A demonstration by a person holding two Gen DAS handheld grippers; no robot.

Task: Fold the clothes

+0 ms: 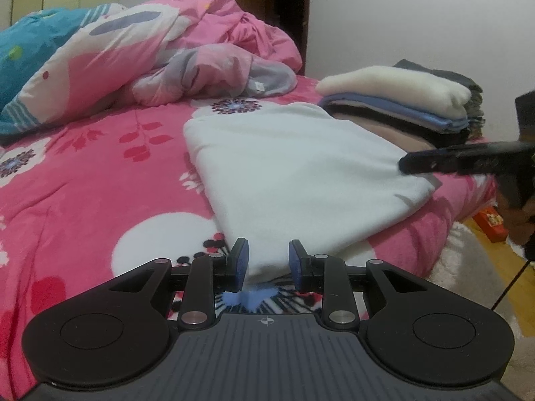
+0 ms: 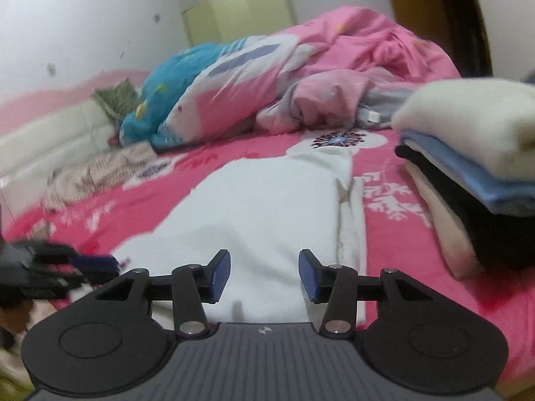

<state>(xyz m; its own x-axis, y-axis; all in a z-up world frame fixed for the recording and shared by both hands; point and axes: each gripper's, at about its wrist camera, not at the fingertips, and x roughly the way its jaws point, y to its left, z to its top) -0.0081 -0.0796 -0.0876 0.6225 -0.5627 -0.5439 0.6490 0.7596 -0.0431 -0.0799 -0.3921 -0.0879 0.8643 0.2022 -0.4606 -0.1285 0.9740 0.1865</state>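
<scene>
My left gripper (image 1: 268, 260) and right gripper (image 2: 264, 275) both gape wide, gripping nothing. The folded white garment (image 1: 294, 173) lies flat on the pink floral bedspread (image 1: 83, 180) (stack of folded clothes (image 1: 414, 100) beside it).

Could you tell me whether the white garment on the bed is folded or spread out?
Folded: the white garment shows doubled layers along its right edge in the right wrist view.

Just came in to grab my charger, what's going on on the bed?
A person is folding laundry with a handheld gripper in each hand. A white garment lies partly folded on the pink floral bedspread. The left gripper and right gripper are both open at its near edge, gripping nothing. A stack of folded clothes sits beside it, a rumpled duvet behind.
</scene>
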